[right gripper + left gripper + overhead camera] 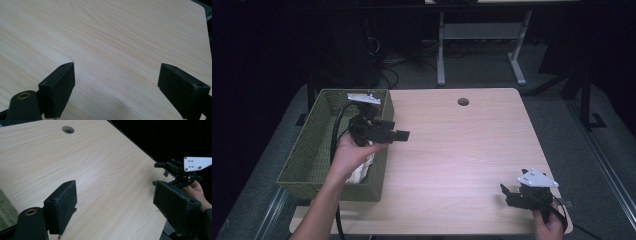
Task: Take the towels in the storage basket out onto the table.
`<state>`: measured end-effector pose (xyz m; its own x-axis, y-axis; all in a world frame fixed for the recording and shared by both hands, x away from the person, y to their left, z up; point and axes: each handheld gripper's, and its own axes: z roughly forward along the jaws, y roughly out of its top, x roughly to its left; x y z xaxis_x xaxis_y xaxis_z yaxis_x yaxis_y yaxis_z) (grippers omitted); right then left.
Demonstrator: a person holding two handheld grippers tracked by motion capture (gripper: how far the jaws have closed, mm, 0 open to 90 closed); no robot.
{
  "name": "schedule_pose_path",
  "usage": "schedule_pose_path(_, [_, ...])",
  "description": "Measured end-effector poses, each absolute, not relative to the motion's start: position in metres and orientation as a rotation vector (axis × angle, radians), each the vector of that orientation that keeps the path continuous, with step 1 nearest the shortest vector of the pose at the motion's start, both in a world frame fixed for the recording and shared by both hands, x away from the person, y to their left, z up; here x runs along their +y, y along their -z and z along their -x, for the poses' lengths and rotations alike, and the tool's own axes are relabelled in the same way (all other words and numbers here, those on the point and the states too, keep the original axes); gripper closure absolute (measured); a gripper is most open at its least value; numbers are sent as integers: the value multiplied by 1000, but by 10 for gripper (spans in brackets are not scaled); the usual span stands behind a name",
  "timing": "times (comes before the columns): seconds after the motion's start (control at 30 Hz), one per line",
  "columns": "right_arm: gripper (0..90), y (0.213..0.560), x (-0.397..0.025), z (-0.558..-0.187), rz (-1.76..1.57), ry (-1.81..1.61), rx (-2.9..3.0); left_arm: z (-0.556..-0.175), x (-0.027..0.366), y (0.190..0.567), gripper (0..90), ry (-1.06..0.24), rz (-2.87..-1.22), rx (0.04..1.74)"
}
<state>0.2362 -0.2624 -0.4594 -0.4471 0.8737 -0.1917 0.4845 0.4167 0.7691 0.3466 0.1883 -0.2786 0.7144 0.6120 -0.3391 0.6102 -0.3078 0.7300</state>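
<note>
High view puts the empty, wide-jawed left gripper (399, 134) just beside the green basket (312, 150), the equally wide-jawed right gripper (507, 192) well apart.

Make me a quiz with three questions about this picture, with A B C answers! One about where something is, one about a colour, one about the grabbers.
1. Where is the basket?
A. left side of the table
B. right side
C. on the floor

2. What colour is the basket?
A. red
B. green
C. blue

3. How are the left gripper jaws?
A. shut
B. holding a cup
C. wide open

Answers:
1 A, it sits at the table's left edge.
2 B, its woven walls look green.
3 C, bare tabletop shows between the jaws.
</note>
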Motion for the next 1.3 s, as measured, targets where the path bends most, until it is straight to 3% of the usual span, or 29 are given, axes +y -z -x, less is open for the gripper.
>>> schedule_pose_path(0.37, [139,459,-264,-236,-1146,-864,2088,-359,222,273,185,-54,-1986,1061])
schedule_pose_path(0.6, [139,459,-265,-236,-1150,-868,2083,-368,240,281,186,-5,-1967,1122])
schedule_pose_path(1.3, [139,458,-266,-235,-1154,-869,2080,-390,306,342,200,-10,-2009,1476])
